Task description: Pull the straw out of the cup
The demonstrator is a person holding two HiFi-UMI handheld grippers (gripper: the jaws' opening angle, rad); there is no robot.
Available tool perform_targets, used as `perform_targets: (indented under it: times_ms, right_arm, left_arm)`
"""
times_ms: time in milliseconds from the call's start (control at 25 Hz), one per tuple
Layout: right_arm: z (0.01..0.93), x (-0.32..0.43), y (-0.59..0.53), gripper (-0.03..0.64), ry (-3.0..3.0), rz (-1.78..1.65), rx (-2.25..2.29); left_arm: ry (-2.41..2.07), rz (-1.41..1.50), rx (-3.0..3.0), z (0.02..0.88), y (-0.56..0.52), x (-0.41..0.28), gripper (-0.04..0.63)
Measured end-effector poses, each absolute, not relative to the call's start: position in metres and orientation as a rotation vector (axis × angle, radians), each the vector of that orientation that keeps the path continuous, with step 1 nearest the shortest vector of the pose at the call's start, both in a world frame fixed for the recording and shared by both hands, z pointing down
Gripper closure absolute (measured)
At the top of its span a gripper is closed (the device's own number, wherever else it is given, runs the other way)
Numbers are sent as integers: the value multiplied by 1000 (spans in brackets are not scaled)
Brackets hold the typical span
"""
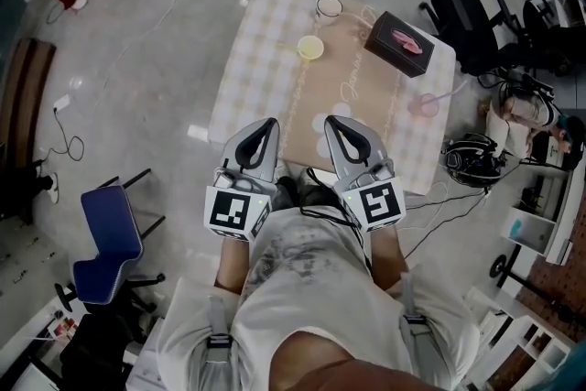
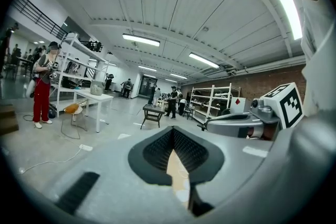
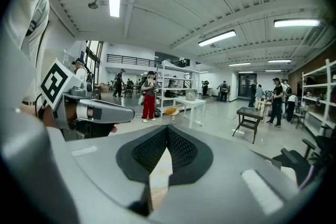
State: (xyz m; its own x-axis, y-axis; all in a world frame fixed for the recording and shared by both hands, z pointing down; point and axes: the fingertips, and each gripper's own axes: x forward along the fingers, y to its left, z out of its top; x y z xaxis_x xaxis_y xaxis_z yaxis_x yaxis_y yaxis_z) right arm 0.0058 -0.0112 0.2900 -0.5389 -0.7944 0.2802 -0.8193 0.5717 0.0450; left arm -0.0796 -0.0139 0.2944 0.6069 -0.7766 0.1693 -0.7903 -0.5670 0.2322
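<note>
I have both grippers out in front of me at the near edge of the table [image 1: 245, 59], side by side and pointing to 12 o'clock. The left gripper [image 1: 271, 124] has its jaws together at the tips with nothing between them. The right gripper [image 1: 331, 122] is the same, closed and empty, and through the slit behind its tips I see only the brown mat [image 1: 343, 87].

The cup [image 1: 422, 104] is small and blurred. It sits by the table's right edge at about 3 o'clock from the right gripper and well apart from it. The straw [image 1: 445, 93] leans out of it toward 2 o'clock. A glass [image 1: 329, 7] stands at 12 o'clock, and a black box [image 1: 400, 42] at 1 o'clock.
</note>
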Motion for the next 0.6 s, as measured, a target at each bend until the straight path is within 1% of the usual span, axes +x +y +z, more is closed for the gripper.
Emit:
perform_targets:
  times_ms: [280,600]
  right_arm:
    - [294,20,-24,607,-2488,176,1366]
    - [310,24,-48,607,-2588,211,1286]
  left_arm:
    - [-1265,91,2547,300,-27,-70,591]
    - [-1312,118,2496,317,-50,-62,591]
